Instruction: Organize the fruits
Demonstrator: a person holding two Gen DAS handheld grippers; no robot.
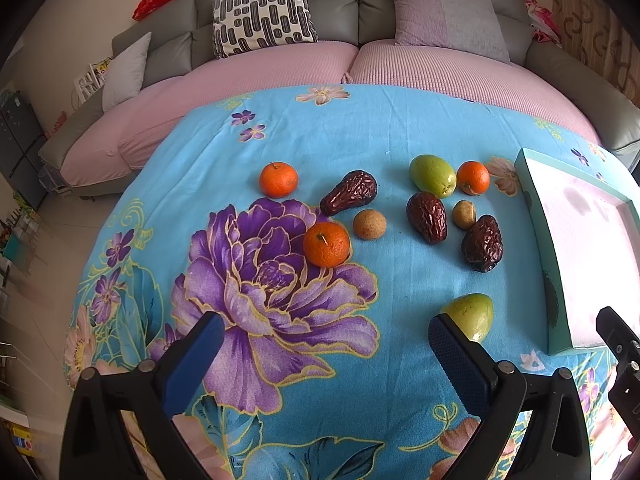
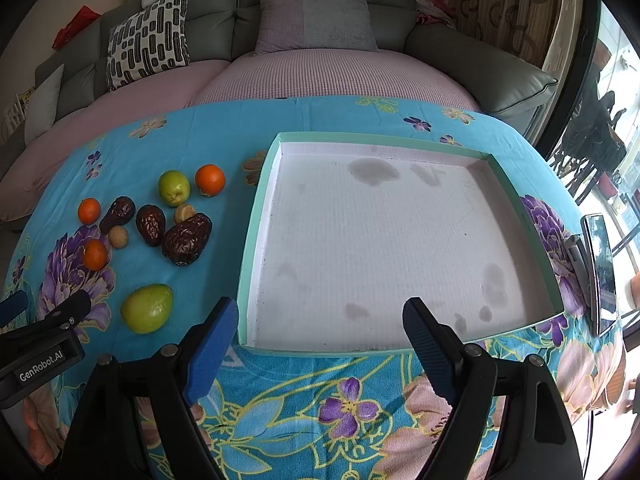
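Note:
Fruits lie loose on the blue floral cloth: three oranges (image 1: 326, 244), three dark wrinkled dates (image 1: 349, 193), two small brown round fruits (image 1: 369, 224) and two green fruits, one far (image 1: 433, 176) and one near (image 1: 471, 316). The same group shows in the right wrist view, with the near green fruit (image 2: 147, 308) and the big date (image 2: 186, 239). My left gripper (image 1: 326, 332) is open and empty, its right finger beside the near green fruit. My right gripper (image 2: 320, 326) is open and empty at the near edge of the empty teal box (image 2: 256, 216).
The teal box also shows at the right in the left wrist view (image 1: 536, 216). A phone on a stand (image 2: 600, 272) sits at the table's right edge. A grey sofa with pillows (image 1: 262, 10) stands behind the table.

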